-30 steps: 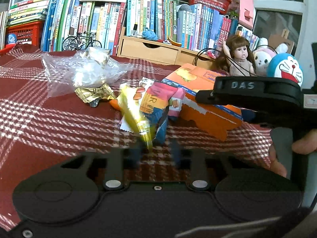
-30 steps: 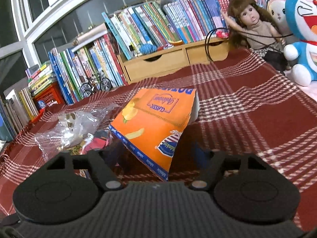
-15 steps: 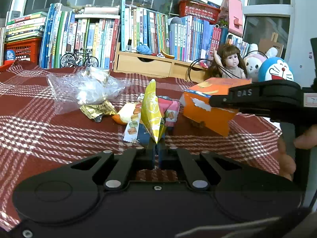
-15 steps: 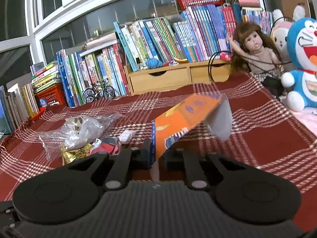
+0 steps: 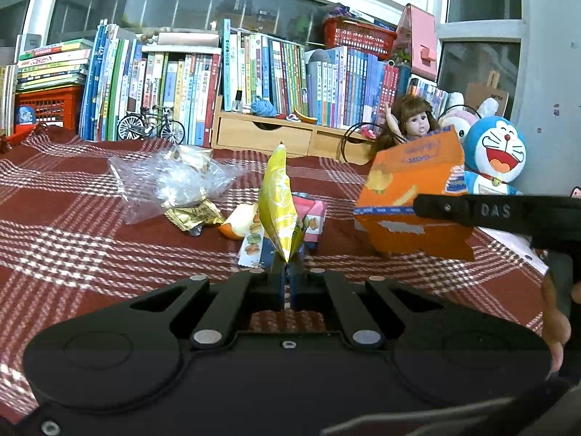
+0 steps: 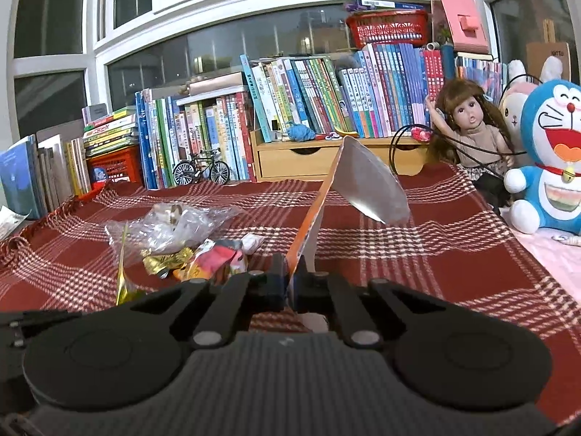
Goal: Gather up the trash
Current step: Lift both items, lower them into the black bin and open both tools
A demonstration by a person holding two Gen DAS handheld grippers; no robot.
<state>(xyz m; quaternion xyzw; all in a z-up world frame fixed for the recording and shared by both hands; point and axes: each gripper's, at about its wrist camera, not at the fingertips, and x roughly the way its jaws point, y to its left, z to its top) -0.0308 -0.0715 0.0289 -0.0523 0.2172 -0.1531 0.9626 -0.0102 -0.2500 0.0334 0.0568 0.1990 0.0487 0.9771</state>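
Note:
My left gripper (image 5: 287, 272) is shut on a yellow snack wrapper (image 5: 279, 200) that stands upright above the red checked cloth (image 5: 72, 239). My right gripper (image 6: 288, 283) is shut on an orange chip bag (image 6: 312, 214), silver inside, lifted off the cloth; the same orange chip bag (image 5: 410, 196) shows at right in the left wrist view. On the cloth lie a clear plastic bag (image 5: 170, 181), a gold wrapper (image 5: 192, 214), an orange peel (image 5: 238, 223) and a macaron packet (image 5: 254, 247) with a pink wrapper (image 5: 314, 214).
Books (image 5: 174, 83) and a wooden drawer unit (image 5: 268, 134) line the back. A model bicycle (image 5: 150, 127), a doll (image 5: 414, 123) and a blue plush toy (image 5: 497, 152) stand at the cloth's far edge. A hand (image 5: 555, 319) holds the right tool.
Both grippers went from open to shut, the left on the yellow wrapper, the right on the orange bag. Both pieces then rose off the cloth.

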